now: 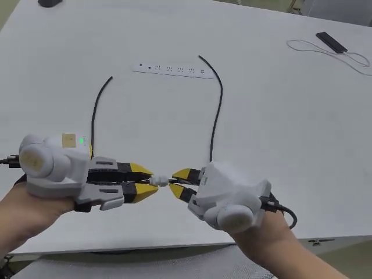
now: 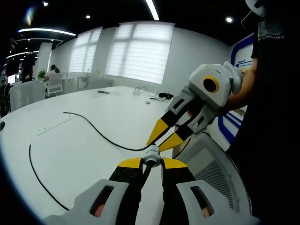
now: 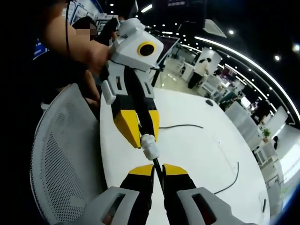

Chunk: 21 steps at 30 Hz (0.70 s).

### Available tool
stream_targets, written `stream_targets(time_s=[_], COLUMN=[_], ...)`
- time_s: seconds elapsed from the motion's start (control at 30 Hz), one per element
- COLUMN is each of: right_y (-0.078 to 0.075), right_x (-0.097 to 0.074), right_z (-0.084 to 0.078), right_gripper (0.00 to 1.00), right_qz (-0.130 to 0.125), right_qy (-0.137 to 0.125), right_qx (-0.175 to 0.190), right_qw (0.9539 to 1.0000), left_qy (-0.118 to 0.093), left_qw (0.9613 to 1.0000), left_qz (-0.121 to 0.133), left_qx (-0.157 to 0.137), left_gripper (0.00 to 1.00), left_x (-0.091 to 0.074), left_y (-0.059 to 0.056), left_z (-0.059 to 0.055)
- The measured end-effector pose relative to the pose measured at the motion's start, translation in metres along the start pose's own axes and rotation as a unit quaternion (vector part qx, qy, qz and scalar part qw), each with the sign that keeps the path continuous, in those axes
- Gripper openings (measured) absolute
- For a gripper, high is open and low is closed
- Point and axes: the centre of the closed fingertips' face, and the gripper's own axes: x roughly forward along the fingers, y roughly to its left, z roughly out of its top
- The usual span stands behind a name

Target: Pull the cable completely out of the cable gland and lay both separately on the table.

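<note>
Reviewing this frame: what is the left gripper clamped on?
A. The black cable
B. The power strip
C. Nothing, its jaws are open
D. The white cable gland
D: in the left gripper view, the left gripper is shut on the white cable gland, while the right gripper grips the black cable.

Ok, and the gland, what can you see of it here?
The gland is a small white part, plastic by its look, with a stepped, roughly round body. It is held in the air above the near edge of the table, lying about level, clamped between the yellow tips of the left gripper. A black cable runs out of one end, and the right gripper grips that cable right beside it.
</note>
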Motion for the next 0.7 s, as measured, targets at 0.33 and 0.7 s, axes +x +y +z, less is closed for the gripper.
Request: stream_targets(time_s=[0.33,0.7], right_y=[-0.010,-0.024], right_x=[0.005,-0.002], right_z=[0.003,-0.005], right_gripper=[0.01,0.00], right_qz=[-0.006,-0.014], right_qy=[-0.001,-0.003], right_qx=[0.001,0.061], right_qw=[1.0000,0.9980], left_qy=[-0.005,-0.017], left_qw=[1.0000,0.9998], left_qz=[0.007,0.010], left_qx=[-0.004,0.000], left_gripper=[0.15,0.15], left_x=[0.001,0.005], left_y=[0.010,0.013], left_z=[0.005,0.013])
